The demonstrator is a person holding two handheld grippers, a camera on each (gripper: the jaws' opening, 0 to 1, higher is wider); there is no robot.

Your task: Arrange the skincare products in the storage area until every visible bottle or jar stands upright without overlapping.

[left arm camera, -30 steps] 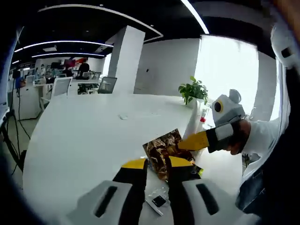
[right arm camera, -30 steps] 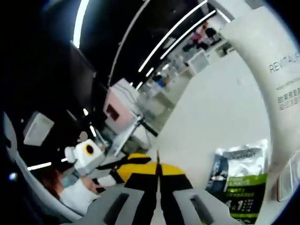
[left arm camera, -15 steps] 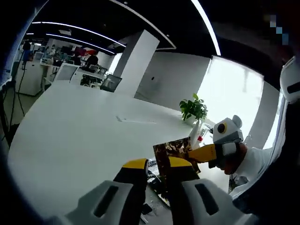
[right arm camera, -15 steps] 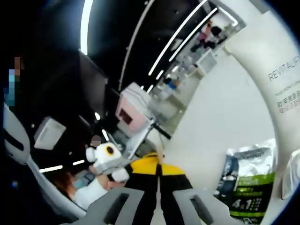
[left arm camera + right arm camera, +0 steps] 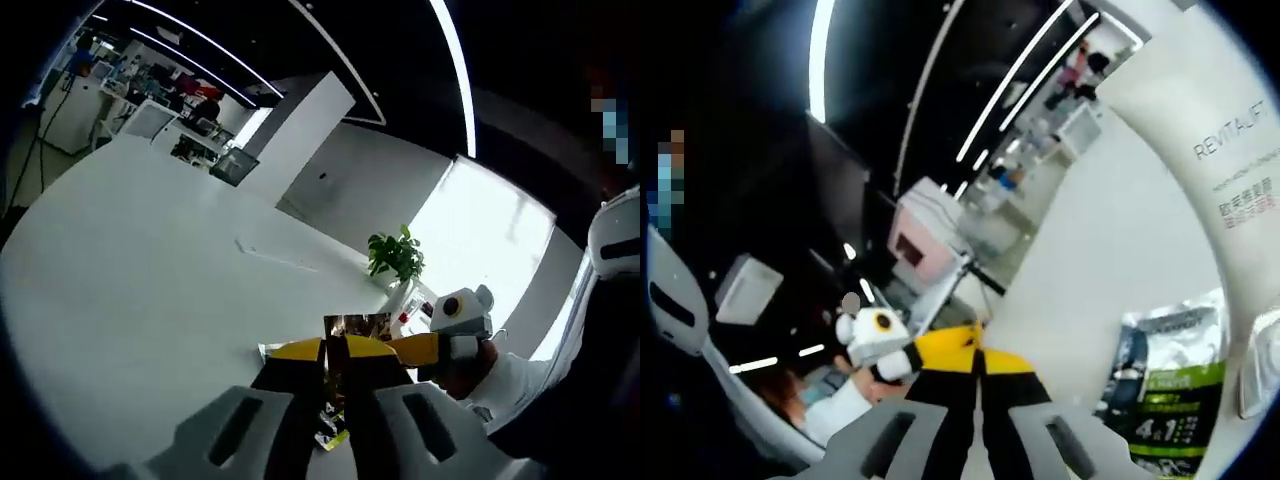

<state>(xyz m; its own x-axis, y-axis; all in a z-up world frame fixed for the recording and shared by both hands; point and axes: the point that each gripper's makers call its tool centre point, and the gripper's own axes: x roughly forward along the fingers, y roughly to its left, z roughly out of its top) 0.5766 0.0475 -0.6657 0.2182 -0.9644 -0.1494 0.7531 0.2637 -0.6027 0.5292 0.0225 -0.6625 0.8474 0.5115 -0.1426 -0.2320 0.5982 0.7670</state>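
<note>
In the left gripper view, the left gripper (image 5: 336,352) has its yellow-tipped fingers (image 5: 296,352) pinched on the lower edge of a dark, brown-printed sachet (image 5: 357,326), which rises just above the tips; most of the packet is hidden behind them and its print cannot be read. Under the fingers, small dark and yellow-green items (image 5: 332,436) lie on the white bench (image 5: 130,290), too cut off to name. Just to the right, the other gripper's yellow finger (image 5: 418,348) reaches in toward the sachet, held by a hand (image 5: 470,365) in a white sleeve. Farther along the bench stands a potted plant (image 5: 394,254) near its far edge, with a small bottle-like shape beside it, too small to tell.

In the right gripper view, the right gripper (image 5: 978,362) has its fingers pressed together, with only a very thin edge between them; what it is cannot be made out. To the right a green-and-grey pouch (image 5: 1168,385) lies on the bench. Above it a large white tube (image 5: 1200,150) with "REVITALIF" lettering curves across, cut off at the edge. Desks beyond are blurred.
</note>
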